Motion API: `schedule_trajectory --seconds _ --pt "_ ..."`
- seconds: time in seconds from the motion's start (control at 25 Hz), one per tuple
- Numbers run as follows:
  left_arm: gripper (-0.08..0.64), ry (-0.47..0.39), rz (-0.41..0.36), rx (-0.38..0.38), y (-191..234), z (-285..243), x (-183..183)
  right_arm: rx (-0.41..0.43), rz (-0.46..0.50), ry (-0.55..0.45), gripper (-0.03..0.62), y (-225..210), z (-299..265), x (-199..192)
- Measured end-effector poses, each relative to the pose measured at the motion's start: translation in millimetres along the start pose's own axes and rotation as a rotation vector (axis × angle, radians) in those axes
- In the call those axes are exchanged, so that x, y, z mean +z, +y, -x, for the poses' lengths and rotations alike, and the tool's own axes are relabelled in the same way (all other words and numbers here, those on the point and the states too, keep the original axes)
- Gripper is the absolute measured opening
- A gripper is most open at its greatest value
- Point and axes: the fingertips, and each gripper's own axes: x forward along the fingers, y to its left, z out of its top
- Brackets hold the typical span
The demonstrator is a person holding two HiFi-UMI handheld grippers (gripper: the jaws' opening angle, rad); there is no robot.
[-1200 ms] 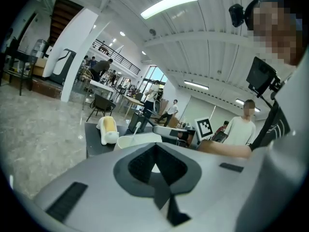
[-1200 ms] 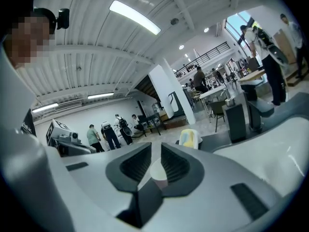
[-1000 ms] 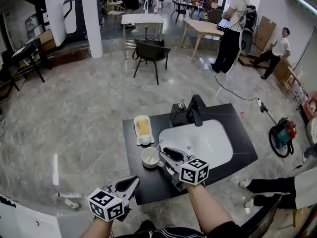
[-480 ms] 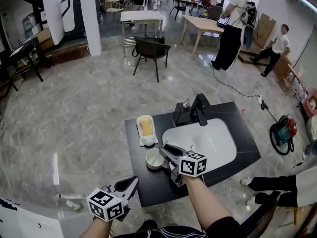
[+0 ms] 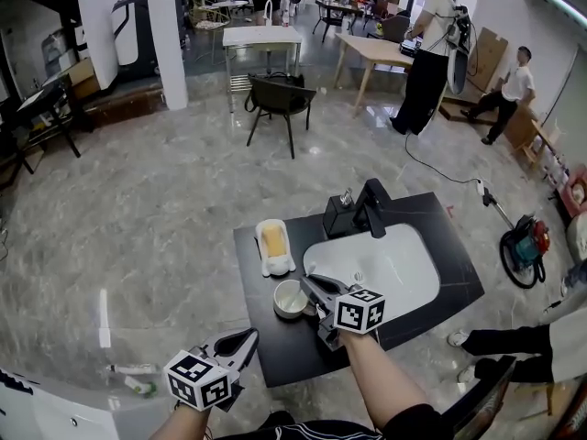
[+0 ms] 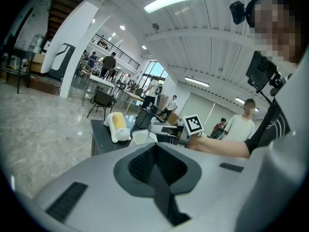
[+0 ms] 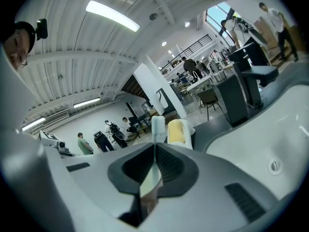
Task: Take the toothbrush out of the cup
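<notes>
A white cup (image 5: 291,298) stands on the black countertop (image 5: 280,351), left of the sink basin. My right gripper (image 5: 308,285) reaches over the cup's right rim, and its jaws are closing. In the right gripper view a pale toothbrush (image 7: 157,128) stands upright between the jaws of that gripper (image 7: 154,153), pinched at its handle with the head sticking up past the tips. My left gripper (image 5: 246,339) hangs shut and empty off the counter's front left corner. From the left gripper view (image 6: 155,151) the cup (image 6: 143,137) shows ahead.
A white holder with a yellow sponge (image 5: 274,246) lies behind the cup. A black faucet (image 5: 371,207) stands at the back of the white basin (image 5: 390,264). Chairs, tables and people are on the marble floor beyond; a vacuum cleaner (image 5: 525,244) sits at the right.
The right gripper's jaws, wide apart beside the cup a second ago, have come together on the toothbrush. Both grippers sank slightly; the left stayed shut.
</notes>
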Motion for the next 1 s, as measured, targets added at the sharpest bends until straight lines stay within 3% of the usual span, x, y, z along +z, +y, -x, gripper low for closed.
schedule_trajectory --seconds 0.32,0.76,1.0 --pt "0.003 -0.010 -0.011 0.004 -6 0 2 0.006 0.045 -0.084 0.017 15 11 17" --pt "0.003 -0.079 -0.034 0.029 -33 15 16 0.008 0.358 -0.216 0.017 78 57 64" --pt "0.003 -0.148 -0.071 0.026 -73 27 27 0.067 0.429 -0.278 0.017 127 109 78"
